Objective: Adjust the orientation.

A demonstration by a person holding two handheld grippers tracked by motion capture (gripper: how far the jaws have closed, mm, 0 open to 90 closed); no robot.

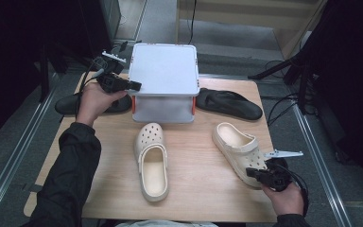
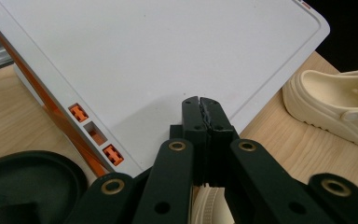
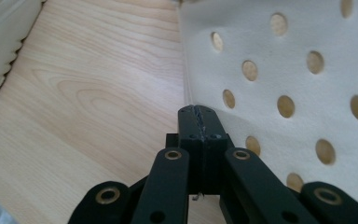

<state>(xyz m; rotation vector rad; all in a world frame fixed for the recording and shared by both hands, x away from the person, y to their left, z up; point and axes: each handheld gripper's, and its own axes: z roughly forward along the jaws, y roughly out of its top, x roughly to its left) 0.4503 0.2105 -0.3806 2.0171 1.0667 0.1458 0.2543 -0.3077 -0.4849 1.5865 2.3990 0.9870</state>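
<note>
Two cream clogs (image 1: 152, 161) (image 1: 238, 150) counted mid-table, two black sandals (image 1: 230, 103) (image 1: 73, 105) at box's (image 1: 164, 71) 3 and 9 o'clock. Left gripper (image 1: 133, 86) pressed together over lid; right gripper (image 1: 251, 172) pressed together beside right clog. Orange latches (image 2: 113, 154) seen from left gripper view.

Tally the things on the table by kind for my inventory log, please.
Cream clogs: 2
Black sandals: 2
Grey lidded box: 1
Total: 5
</note>
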